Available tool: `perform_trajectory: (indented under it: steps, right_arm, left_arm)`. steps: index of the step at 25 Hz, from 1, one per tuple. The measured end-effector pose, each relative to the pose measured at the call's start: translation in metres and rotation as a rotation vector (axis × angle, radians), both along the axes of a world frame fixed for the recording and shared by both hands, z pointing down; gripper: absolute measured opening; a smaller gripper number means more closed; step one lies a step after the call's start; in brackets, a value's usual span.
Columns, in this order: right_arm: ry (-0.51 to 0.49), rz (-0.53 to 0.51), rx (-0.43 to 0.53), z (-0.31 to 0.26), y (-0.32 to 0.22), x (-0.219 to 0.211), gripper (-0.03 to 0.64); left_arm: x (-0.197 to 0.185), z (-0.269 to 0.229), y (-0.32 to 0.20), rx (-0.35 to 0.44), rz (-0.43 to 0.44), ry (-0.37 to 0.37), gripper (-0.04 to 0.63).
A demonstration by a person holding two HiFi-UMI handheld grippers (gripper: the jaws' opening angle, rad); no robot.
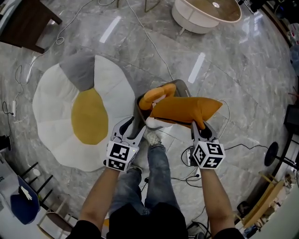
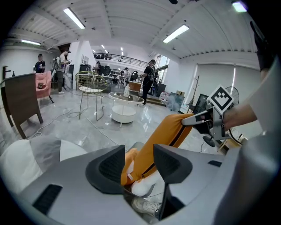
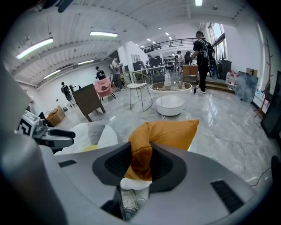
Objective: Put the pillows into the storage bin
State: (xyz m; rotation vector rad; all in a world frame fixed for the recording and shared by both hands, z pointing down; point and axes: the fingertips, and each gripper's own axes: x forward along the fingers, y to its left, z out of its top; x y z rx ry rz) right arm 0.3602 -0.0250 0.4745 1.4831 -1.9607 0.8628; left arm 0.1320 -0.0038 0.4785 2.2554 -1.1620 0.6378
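An orange pillow [image 1: 186, 108] hangs over the dark grey storage bin [image 1: 138, 109]. My right gripper [image 1: 198, 125] is shut on the pillow's near corner; the right gripper view shows the fabric [image 3: 139, 154] bunched between the jaws. Inside the bin lie another orange cushion [image 1: 157, 94] and a white one [image 1: 157, 123]. My left gripper [image 1: 129, 127] stands open at the bin's near-left edge with nothing between its jaws. Through their gap in the left gripper view the orange pillow [image 2: 164, 137] slopes down into the bin.
A large egg-shaped rug [image 1: 56, 121] with a yellow centre lies to the left, a grey pillow [image 1: 79, 70] on its far end. A white round table [image 1: 205, 11] stands beyond. Cables [image 1: 187, 175] trail over the marble floor by the person's legs.
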Motion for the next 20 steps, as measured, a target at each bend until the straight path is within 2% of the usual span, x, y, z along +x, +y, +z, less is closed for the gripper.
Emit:
perform_trajectory:
  steps: [5,11,20]
  right_arm:
    - [0.070,-0.040,-0.027,0.034,-0.009,-0.010,0.128]
    - [0.129,-0.151,-0.085,0.077,-0.014,-0.036,0.140]
    - [0.153,-0.242,-0.182,0.125,-0.018,-0.072,0.155]
  left_arm:
    - [-0.011,0.017,0.009,-0.042,-0.007,-0.025,0.219]
    - [-0.027,0.040,0.013,-0.094,-0.033,-0.050,0.219]
    - [-0.047,0.062,0.011,-0.140,-0.082,-0.057,0.219]
